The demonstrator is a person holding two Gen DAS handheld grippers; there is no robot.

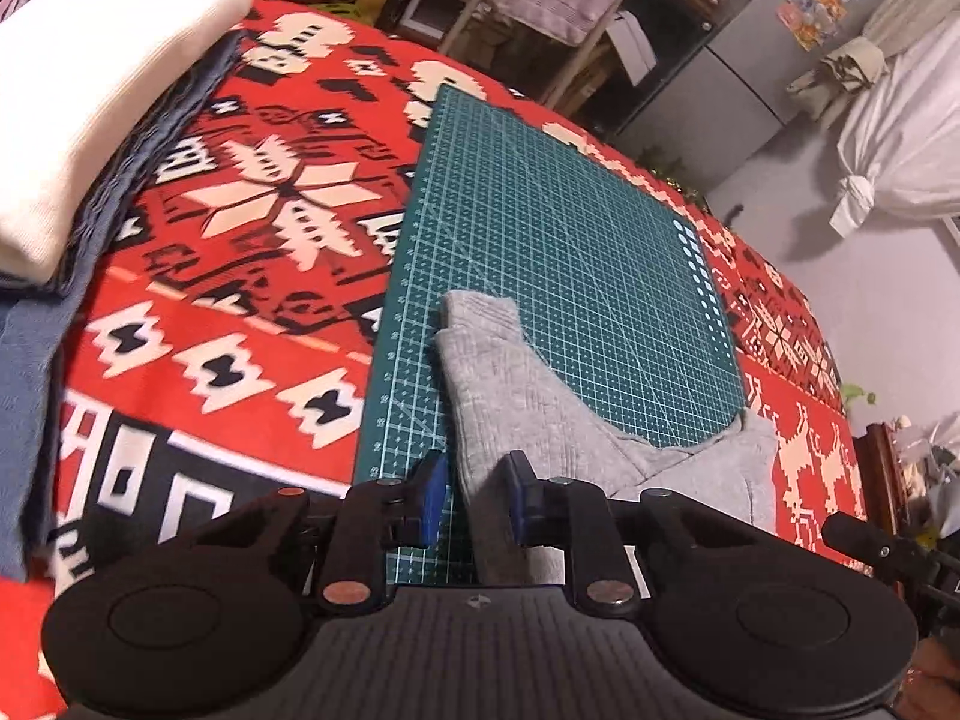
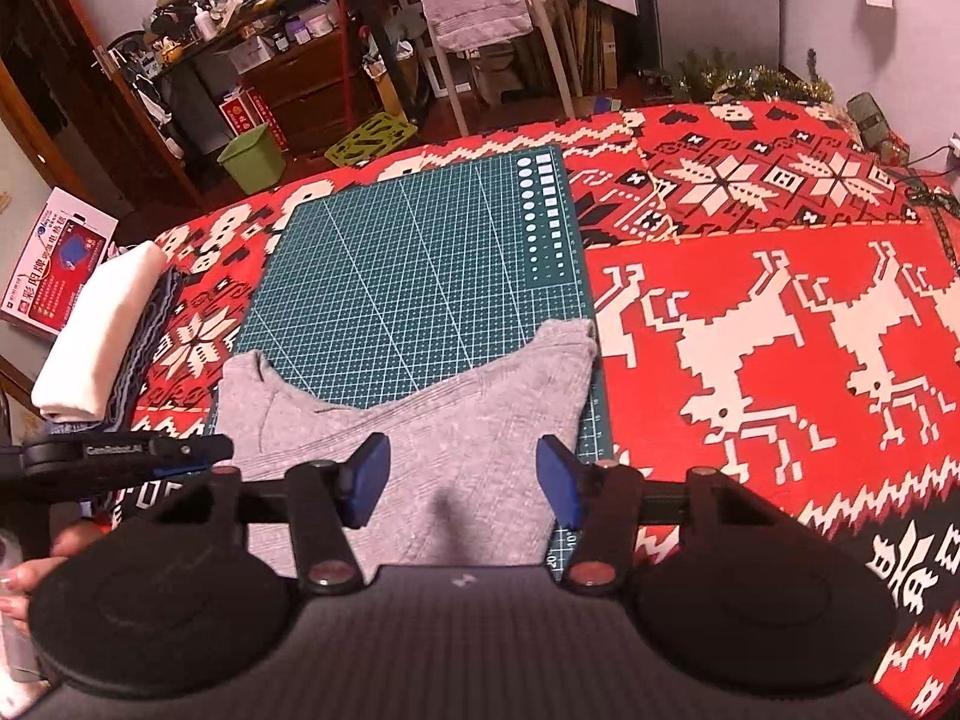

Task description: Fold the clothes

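Left tool (image 1: 474, 498) hangs spread at six o'clock, one pad over the grey garment's (image 1: 510, 384) left strap, nothing pinched. Closing now may catch only one layer, or miss the edge and drag the garment off the green mat (image 1: 558, 228). At ten o'clock a folded stack (image 1: 90, 90) sits well apart.

Right tool (image 2: 465, 480) is spread too, above the garment's (image 2: 432, 420) middle, which lies on the mat's (image 2: 408, 252) near half. A mid-cloth grab would bunch it. Nothing blocks the patterned counter (image 2: 750, 312).
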